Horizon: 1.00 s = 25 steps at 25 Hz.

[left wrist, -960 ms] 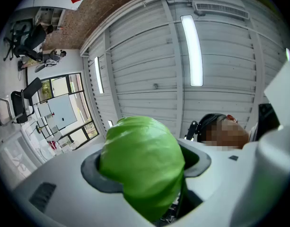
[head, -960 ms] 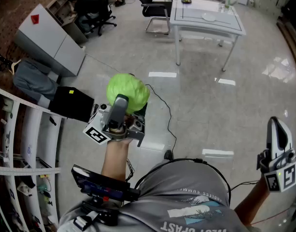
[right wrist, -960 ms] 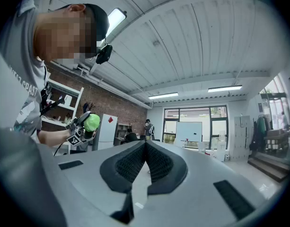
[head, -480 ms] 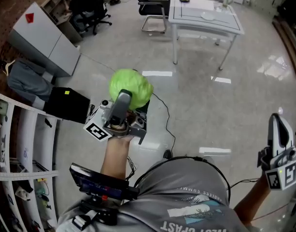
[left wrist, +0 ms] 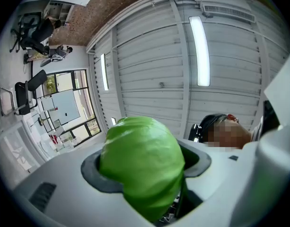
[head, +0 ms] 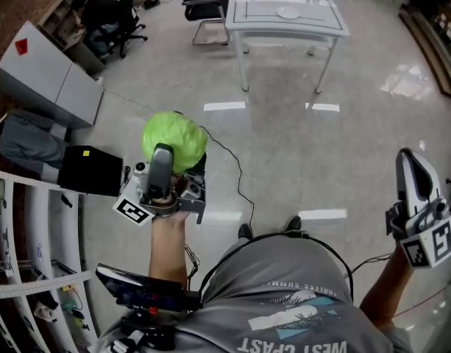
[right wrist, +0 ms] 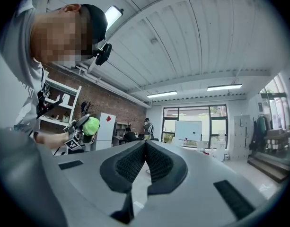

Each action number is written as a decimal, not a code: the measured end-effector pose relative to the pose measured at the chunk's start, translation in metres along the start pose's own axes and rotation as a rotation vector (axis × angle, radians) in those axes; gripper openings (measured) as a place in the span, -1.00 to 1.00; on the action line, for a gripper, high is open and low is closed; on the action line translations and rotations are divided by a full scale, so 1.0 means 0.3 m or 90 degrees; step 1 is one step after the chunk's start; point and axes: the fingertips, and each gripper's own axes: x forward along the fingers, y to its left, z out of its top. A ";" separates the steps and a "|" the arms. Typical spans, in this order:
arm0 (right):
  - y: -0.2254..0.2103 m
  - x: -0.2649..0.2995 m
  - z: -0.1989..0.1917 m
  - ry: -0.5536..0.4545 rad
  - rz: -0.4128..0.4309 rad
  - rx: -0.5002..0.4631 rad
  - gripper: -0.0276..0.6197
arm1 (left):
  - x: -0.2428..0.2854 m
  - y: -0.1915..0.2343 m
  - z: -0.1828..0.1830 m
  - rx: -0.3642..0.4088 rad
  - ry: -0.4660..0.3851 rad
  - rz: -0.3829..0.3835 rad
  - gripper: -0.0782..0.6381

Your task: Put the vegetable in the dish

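The left tool [head: 163, 166] is clamped on the round pale-green leafy vegetable [head: 175, 137], held above the floor. The right tool [head: 415, 191], jaws pressed together on nothing, hangs at 3 o'clock. The small white dish [head: 288, 12] sits on the white counter [head: 258, 17], well apart at 1 o'clock, nearer the left tool. Only bare floor and a black cable [head: 236, 170] lie between.

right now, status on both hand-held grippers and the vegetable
Left hand-held gripper shut on green vegetable, held up. Right hand-held gripper shut, empty. Dish on white table ahead, vegetable not in it. Black cable on floor between.
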 end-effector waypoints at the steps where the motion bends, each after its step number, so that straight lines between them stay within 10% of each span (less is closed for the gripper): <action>1: -0.044 0.037 -0.021 0.000 0.011 0.004 -0.90 | 0.016 0.040 -0.021 0.008 -0.001 0.006 0.12; 9: -0.630 -0.089 0.038 -0.016 0.079 0.016 -0.89 | 0.436 0.120 -0.478 0.025 -0.029 0.019 0.12; 14: -0.533 0.083 0.127 -0.033 0.140 -0.087 -0.89 | 0.449 0.239 -0.481 0.001 -0.047 0.027 0.11; 25: -0.567 0.107 -0.084 -0.018 0.096 -0.005 -0.89 | 0.416 0.314 -0.382 -0.002 -0.012 0.035 0.11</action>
